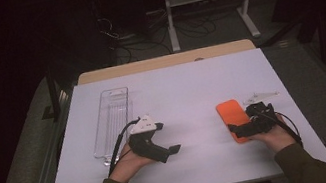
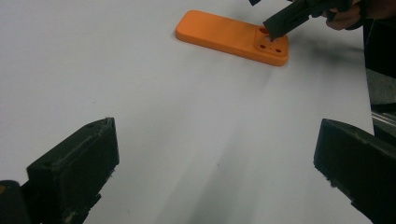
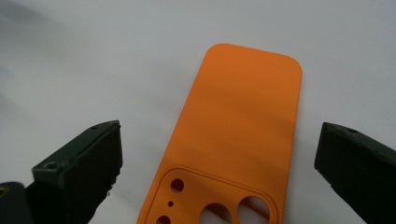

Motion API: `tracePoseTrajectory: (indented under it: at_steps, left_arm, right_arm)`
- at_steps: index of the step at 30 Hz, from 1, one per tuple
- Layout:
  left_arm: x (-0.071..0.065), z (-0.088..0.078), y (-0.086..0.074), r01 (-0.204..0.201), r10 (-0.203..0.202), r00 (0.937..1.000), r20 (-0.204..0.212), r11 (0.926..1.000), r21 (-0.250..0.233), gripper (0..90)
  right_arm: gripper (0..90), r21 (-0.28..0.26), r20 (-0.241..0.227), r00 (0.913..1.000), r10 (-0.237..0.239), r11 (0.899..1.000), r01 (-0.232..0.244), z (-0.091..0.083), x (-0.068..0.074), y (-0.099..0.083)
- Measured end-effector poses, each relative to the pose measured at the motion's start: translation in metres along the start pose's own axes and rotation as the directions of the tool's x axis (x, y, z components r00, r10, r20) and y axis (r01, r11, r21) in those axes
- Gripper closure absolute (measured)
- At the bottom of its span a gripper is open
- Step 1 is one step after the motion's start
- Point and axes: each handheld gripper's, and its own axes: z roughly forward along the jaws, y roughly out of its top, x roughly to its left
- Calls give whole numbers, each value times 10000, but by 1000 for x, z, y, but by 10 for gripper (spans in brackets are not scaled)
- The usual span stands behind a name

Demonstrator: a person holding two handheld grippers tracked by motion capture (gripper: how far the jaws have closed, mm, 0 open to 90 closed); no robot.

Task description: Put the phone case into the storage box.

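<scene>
I have the right gripper (image 1: 247,126) over the camera-cutout end of the orange phone case (image 1: 232,116), its jaws spread wide on either side and not touching it. The case lies flat, back up, on the right part of the white table (image 1: 186,92). My left gripper (image 1: 160,145) hangs open, gripping nothing, just beside the clear plastic tray (image 1: 112,123).
</scene>
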Motion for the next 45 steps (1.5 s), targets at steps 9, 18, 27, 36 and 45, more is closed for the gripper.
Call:
tracePoseTrajectory:
  at_steps: [9,18,27,36,45]
  left_arm:
    - [0,1,0,-9,9,10000,19,10000,17,0]
    - [0,1,0,-19,19,10000,23,10000,28,0]
    - [0,1,0,-64,64,10000,32,10000,64,0]
    - [0,1,0,-92,91,9999,46,9999,80,0]
    - [-1,2,0,-9,8,10000,44,10000,22,0]
  right_arm:
    - [3,444,187,9998,-37,9990,29,8,3,-5]
    - [3,835,453,9990,46,9965,-84,12,3,-8]
    - [5,1177,575,9983,2,9930,-70,15,5,-10]
    - [7,1460,701,9975,-30,9893,-73,18,7,-11]
    - [49,1682,687,9976,58,9856,-173,20,7,-12]
